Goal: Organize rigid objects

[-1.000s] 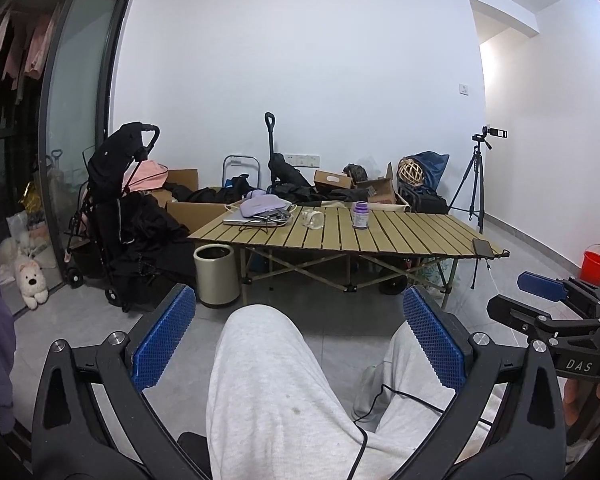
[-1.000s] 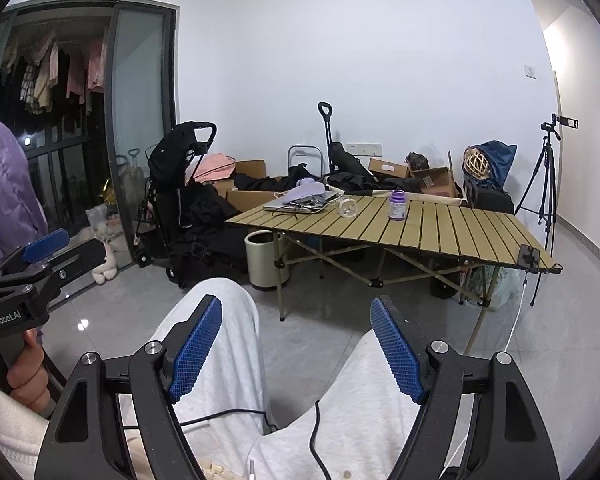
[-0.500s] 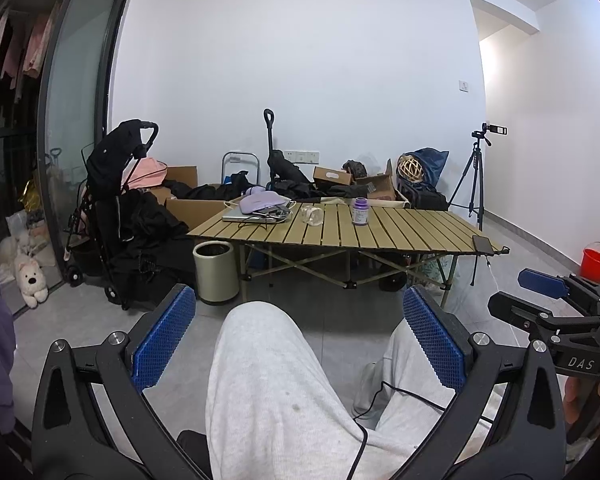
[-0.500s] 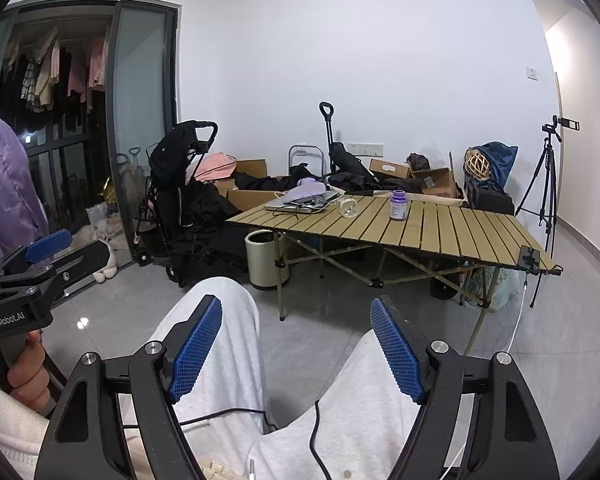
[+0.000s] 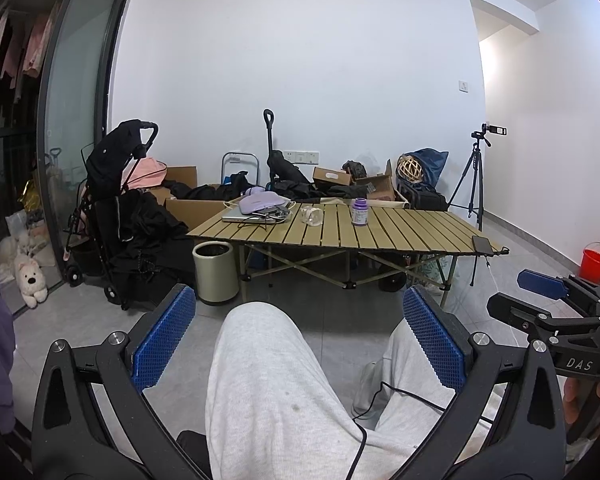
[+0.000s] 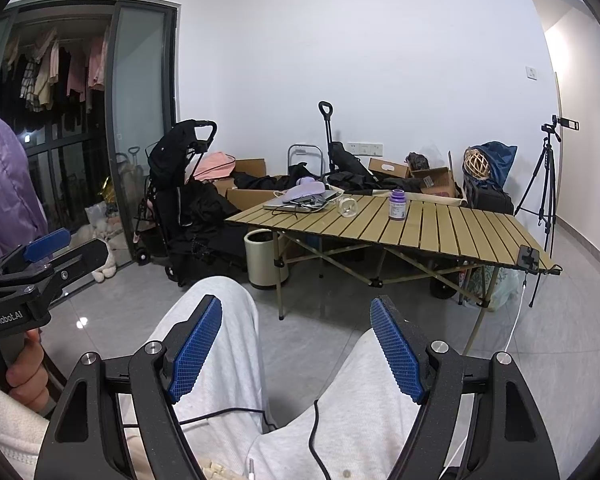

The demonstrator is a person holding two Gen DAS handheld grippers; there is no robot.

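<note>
A slatted wooden folding table (image 5: 384, 234) (image 6: 452, 228) stands across the room. On it are a purple-capped bottle (image 5: 359, 211) (image 6: 398, 205), a clear glass jar lying on its side (image 5: 313, 215) (image 6: 347, 206), a laptop with a lilac cloth and cables (image 5: 256, 210) (image 6: 300, 199), and a black phone at the right edge (image 5: 482, 244) (image 6: 528, 258). My left gripper (image 5: 296, 312) is open and empty, held low over the person's grey-trousered knees. My right gripper (image 6: 296, 320) is open and empty, also far from the table.
A cream bin (image 5: 214, 270) stands at the table's left corner. A black stroller (image 5: 116, 200) and black bags are to the left. Cardboard boxes (image 5: 364, 184), a tripod (image 5: 474, 176) and a red bucket (image 5: 596, 262) line the back and right. Grey tiled floor lies between.
Both views have tilted slightly; the table sits a little lower in the left wrist view. Both grippers stay open and empty.
</note>
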